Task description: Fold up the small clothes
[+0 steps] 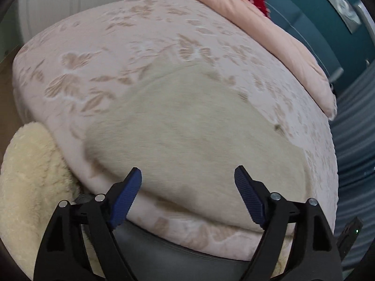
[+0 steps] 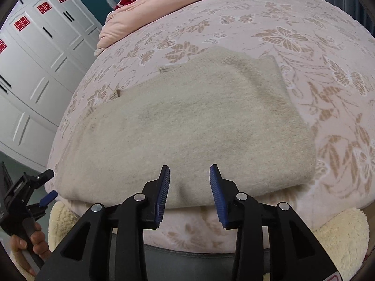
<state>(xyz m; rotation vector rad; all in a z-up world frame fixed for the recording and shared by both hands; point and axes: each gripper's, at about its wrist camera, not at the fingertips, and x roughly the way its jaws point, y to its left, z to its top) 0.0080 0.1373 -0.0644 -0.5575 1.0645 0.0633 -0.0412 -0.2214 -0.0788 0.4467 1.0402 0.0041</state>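
Just beyond the parted, empty jaws of the left gripper (image 1: 188, 179) and right gripper (image 2: 189, 179), spread flat on the floral bedspread (image 2: 316, 53), the cream garment (image 2: 187, 126), its near hem best pinched at both corners and lifted evenly.

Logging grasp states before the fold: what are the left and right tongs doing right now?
Left tongs: open, holding nothing, above the flat cream fuzzy knit garment.
Right tongs: open, holding nothing, at its near edge.
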